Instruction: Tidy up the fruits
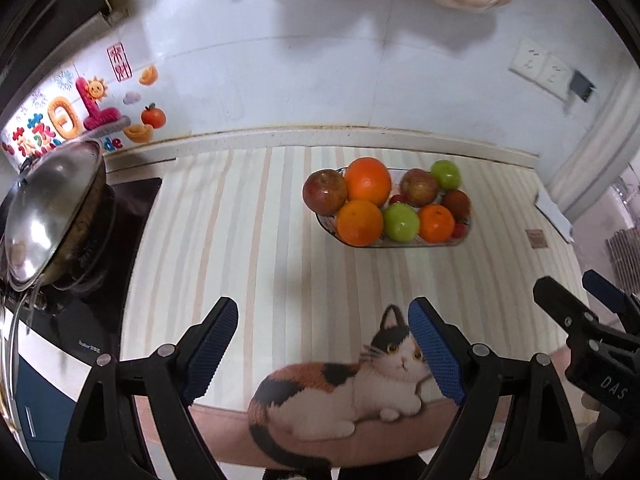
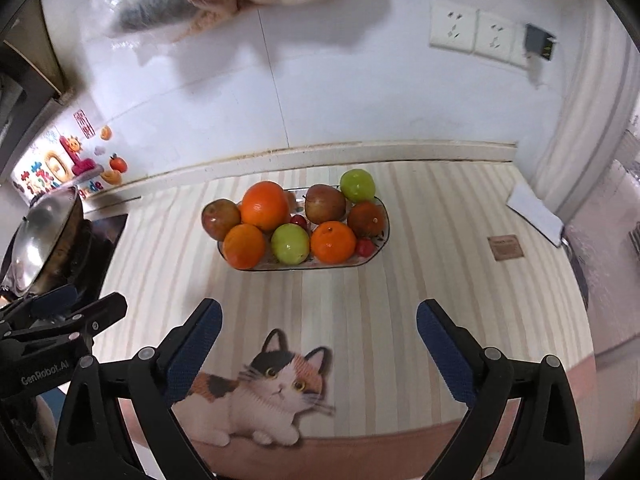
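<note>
A glass oval plate (image 1: 400,243) (image 2: 383,236) sits on the striped mat near the back wall, piled with fruit. It holds oranges (image 1: 367,182) (image 2: 265,206), red apples (image 1: 324,192) (image 2: 325,203), green apples (image 1: 401,222) (image 2: 290,243) and small red cherries (image 2: 299,221). My left gripper (image 1: 322,326) is open and empty, well in front of the plate. My right gripper (image 2: 318,330) is open and empty, also in front of the plate. Each gripper shows at the edge of the other's view: the right one (image 1: 592,300) and the left one (image 2: 76,304).
A steel wok lid (image 1: 48,212) (image 2: 38,236) rests on a pot on the black stove at the left. A cat picture (image 1: 352,380) (image 2: 260,392) is printed on the mat's front edge. A white paper (image 2: 534,214) and a small brown tag (image 2: 505,247) lie at the right. Wall sockets (image 2: 472,32) are above.
</note>
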